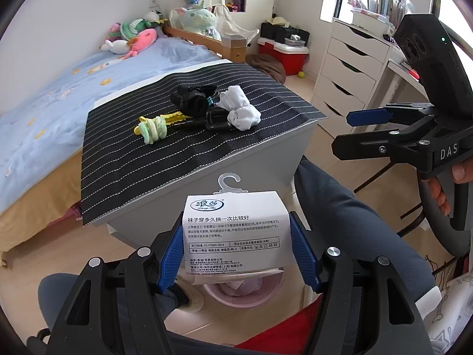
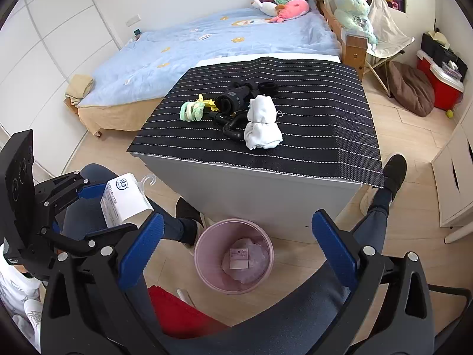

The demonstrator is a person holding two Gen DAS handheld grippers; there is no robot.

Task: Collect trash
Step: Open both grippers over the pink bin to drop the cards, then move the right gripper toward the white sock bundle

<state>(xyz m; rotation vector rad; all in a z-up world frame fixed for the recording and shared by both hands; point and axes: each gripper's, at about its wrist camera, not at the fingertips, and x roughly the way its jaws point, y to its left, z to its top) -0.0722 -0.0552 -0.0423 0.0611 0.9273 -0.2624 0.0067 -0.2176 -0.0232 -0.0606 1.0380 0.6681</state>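
Observation:
My left gripper (image 1: pixel 236 236) is shut on a white sock-packaging label (image 1: pixel 235 230) with a clear plastic hook, held above the floor in front of the table. It also shows in the right wrist view (image 2: pixel 122 204). A pink trash bin (image 2: pixel 233 256) stands on the floor below, with paper inside; its rim shows under the label (image 1: pixel 236 298). My right gripper (image 2: pixel 236 236) is open and empty, above the bin; it also shows in the left wrist view (image 1: pixel 351 133).
A grey table with a striped black mat (image 2: pixel 310 136) holds white socks (image 2: pixel 263 124), black socks (image 2: pixel 233 99), a green sock roll (image 2: pixel 192 111), black hooks and a yellow clip. My legs flank the bin. A bed (image 2: pixel 207 47) is behind, and drawers (image 1: pixel 346 71) at right.

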